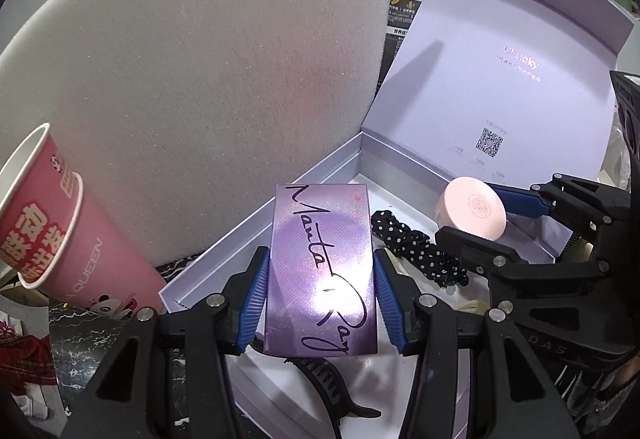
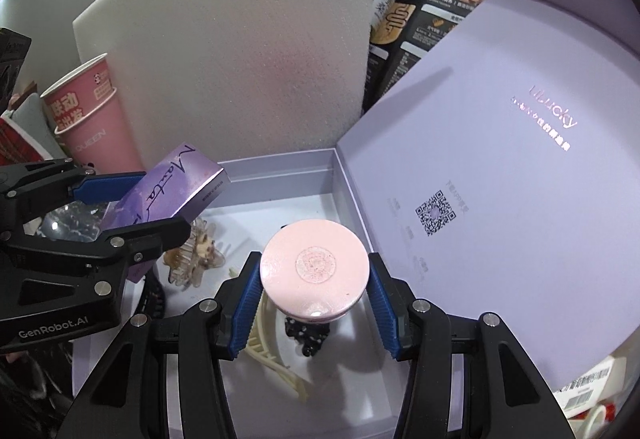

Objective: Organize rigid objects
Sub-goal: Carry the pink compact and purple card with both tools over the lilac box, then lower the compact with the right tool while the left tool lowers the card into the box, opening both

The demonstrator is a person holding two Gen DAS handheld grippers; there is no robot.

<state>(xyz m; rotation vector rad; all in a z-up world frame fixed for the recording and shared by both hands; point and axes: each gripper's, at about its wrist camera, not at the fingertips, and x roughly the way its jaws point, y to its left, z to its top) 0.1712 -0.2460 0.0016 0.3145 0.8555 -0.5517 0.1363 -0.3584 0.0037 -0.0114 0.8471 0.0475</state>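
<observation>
We hold the glossy purple rectangular carton (image 1: 323, 271) in the left tool (image 1: 320, 295) and the pink round compact (image 2: 314, 271) in the right tool (image 2: 314, 299), both above the open lilac gift box (image 2: 280, 169). Risk: landing on the hair clips inside, tilting or slipping.

Inside the open gift box (image 2: 280, 175): a clear hair claw (image 2: 196, 259) at left, a comb (image 2: 272, 359) and dotted scrunchie (image 1: 416, 251) nearer; foam block (image 2: 240, 47) and stacked cups (image 2: 96, 119) stand behind the box.

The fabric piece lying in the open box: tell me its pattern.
The fabric piece is black with small white polka dots, clearest in the left wrist view, lying in the lavender box.
</observation>
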